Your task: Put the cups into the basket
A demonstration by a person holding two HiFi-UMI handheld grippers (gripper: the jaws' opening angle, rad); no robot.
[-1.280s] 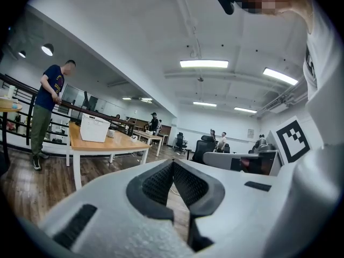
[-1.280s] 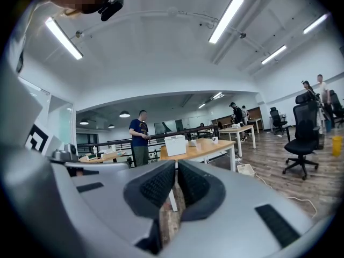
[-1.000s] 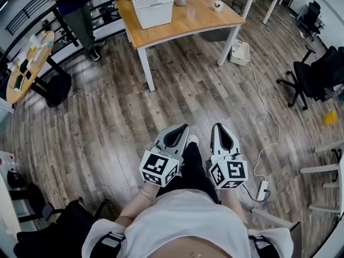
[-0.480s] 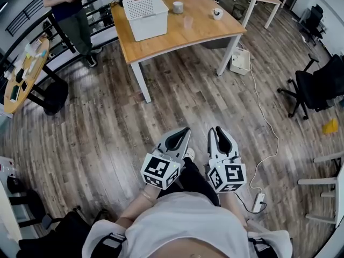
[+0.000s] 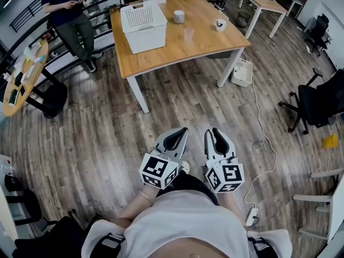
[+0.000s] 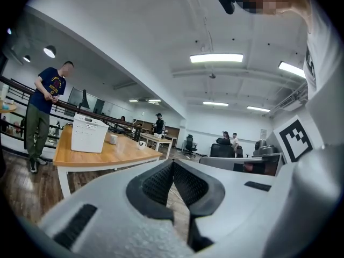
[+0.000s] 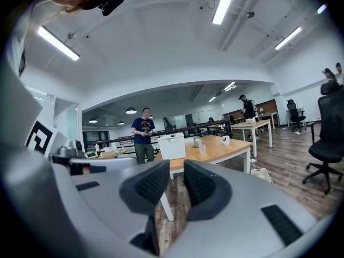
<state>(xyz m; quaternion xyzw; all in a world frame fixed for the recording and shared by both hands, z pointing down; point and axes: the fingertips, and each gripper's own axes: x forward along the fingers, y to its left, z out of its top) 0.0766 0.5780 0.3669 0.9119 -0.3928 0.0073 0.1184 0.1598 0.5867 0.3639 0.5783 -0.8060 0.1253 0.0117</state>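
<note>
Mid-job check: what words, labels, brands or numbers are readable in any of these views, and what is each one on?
No text here is readable.
Yellow print on the bystander's shirt: too small and blurred to read.
The left cube and right cube: black-and-white square patterns only, no words.
The basket and cups: no label visible.

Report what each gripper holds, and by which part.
Nothing. The left gripper is shut, empty; the right gripper has just been opening, nothing between its jaws.
</note>
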